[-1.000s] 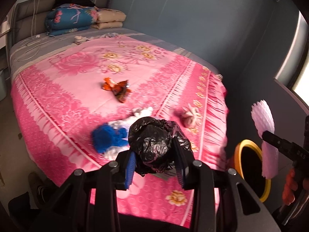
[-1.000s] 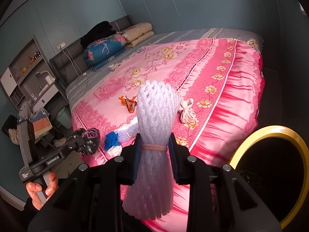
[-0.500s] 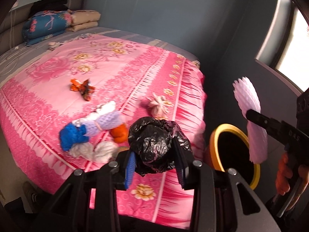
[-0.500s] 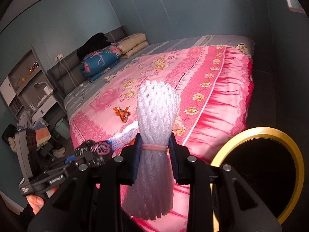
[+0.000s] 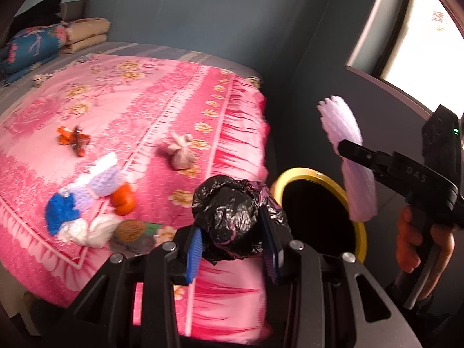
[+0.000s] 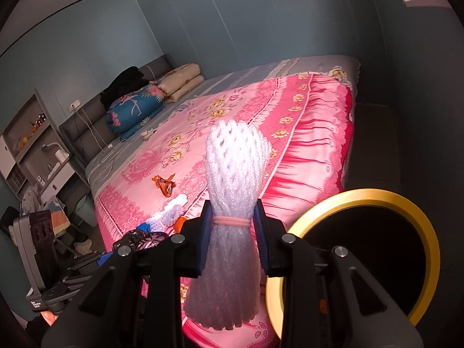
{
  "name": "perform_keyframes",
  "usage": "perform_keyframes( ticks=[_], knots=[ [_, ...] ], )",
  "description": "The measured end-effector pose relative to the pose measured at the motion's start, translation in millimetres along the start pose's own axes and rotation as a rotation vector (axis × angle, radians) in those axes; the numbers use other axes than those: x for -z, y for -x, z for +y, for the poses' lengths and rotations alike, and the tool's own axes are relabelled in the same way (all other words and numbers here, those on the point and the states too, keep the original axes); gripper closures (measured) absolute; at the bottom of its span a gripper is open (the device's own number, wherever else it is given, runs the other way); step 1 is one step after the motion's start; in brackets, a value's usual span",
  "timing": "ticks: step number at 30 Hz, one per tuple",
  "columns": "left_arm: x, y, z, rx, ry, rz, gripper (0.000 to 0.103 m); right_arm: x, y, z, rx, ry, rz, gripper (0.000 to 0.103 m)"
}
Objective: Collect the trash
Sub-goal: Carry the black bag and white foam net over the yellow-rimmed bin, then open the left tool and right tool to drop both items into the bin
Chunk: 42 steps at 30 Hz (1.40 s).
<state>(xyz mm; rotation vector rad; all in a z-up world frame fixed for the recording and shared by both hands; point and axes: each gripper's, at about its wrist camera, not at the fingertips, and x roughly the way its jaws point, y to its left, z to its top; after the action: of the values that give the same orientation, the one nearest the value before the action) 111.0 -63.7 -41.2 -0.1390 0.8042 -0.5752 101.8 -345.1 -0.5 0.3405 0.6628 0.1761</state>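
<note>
My left gripper [image 5: 232,246] is shut on a crumpled black plastic bag [image 5: 229,217], held over the bed's edge just left of the yellow-rimmed black bin [image 5: 319,214]. My right gripper [image 6: 232,237] is shut on a white foam net bundle [image 6: 232,203] tied with a pink band; it shows in the left wrist view [image 5: 348,156] above the bin. The bin [image 6: 362,246] is to the right of the bundle. More trash lies on the pink bedspread [image 5: 130,101]: an orange wrapper [image 5: 72,139], a pinkish tied bag [image 5: 181,153], and a pile of blue, white and orange pieces [image 5: 92,203].
Folded quilts and pillows [image 6: 150,98] lie at the head of the bed. Shelves [image 6: 32,145] stand left of the bed. A window [image 5: 420,37] is in the wall at the right. Dark floor runs between bed and wall.
Both grippers have swung right toward the bin with their loads. The bin is larger and nearer in both views.
</note>
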Motion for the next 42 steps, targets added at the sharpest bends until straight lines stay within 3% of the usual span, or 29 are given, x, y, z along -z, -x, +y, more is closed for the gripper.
perform_keyframes(
  ticks=[23,39,42],
  knots=[
    [0.3,-76.8,-103.3,0.143,-0.213,0.153,0.07,13.3,5.9,-98.0,0.078,-0.155,-0.024,0.074],
    [15.5,-110.5,-135.7,0.177,-0.247,0.222,0.067,21.1,9.9,-136.0,0.13,-0.226,-0.029,0.072],
    [15.5,-110.2,-136.0,0.194,-0.241,0.23,0.065,19.5,11.2,-138.4,0.134,-0.235,-0.035,0.065]
  ],
)
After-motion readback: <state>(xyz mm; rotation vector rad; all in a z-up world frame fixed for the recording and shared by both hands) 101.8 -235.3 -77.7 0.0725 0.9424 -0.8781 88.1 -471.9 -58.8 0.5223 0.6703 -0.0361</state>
